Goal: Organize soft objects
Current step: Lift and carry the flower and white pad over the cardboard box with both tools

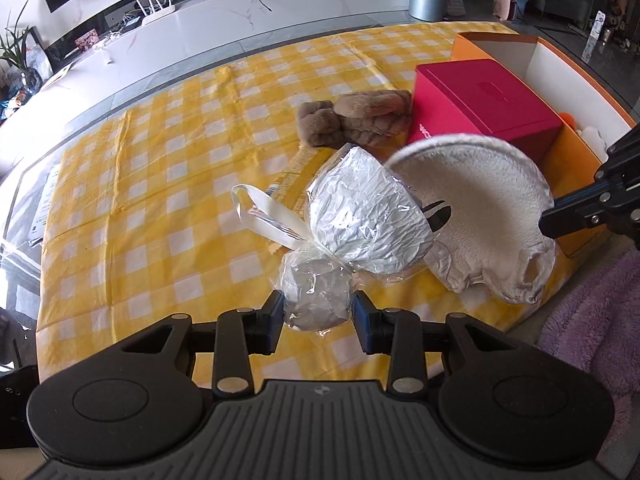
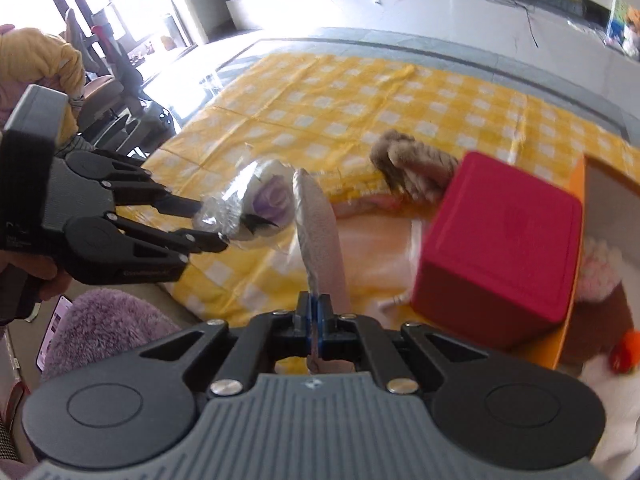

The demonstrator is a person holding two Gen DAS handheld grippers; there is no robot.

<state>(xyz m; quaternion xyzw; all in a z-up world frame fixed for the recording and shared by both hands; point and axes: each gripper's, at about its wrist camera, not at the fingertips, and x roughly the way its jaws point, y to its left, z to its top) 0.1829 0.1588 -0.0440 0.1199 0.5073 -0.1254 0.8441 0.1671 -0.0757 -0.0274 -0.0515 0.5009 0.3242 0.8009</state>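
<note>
The left tongs (image 1: 316, 312) pinch the narrow lower end of a cellophane-wrapped flower bundle (image 1: 360, 224), its pads pressed on either side of the crinkled wrap just below the white ribbon (image 1: 264, 216), so the bundle hangs clear above the yellow checked counter (image 1: 160, 160). The right wrist view shows a purple rose (image 2: 272, 196) inside the wrap. The right tongs (image 2: 316, 316) are pressed together on the edge of a round cream fleece pad (image 1: 480, 208), which stands edge-on from that camera and, in the left wrist view, sits at about 3 o'clock from the bundle, touching or nearly touching it. Both things look light. The wrap should be slippery and noisy, and the flower inside easily crushed, so the tied neck near the ribbon seems the safest hold, not the bulging head. The fleece pad looks floppy and will droop from a rim pinch, yet a rim pinch should carry it well enough. At 12 o'clock of the bundle lies a brown furry piece (image 1: 356, 120) on the cloth, soft and easy to squeeze anywhere. At 2 o'clock a red box (image 1: 488, 104) stands in an open orange box (image 1: 576, 160) that already has plush things in it and looks the likely place for these.
</note>
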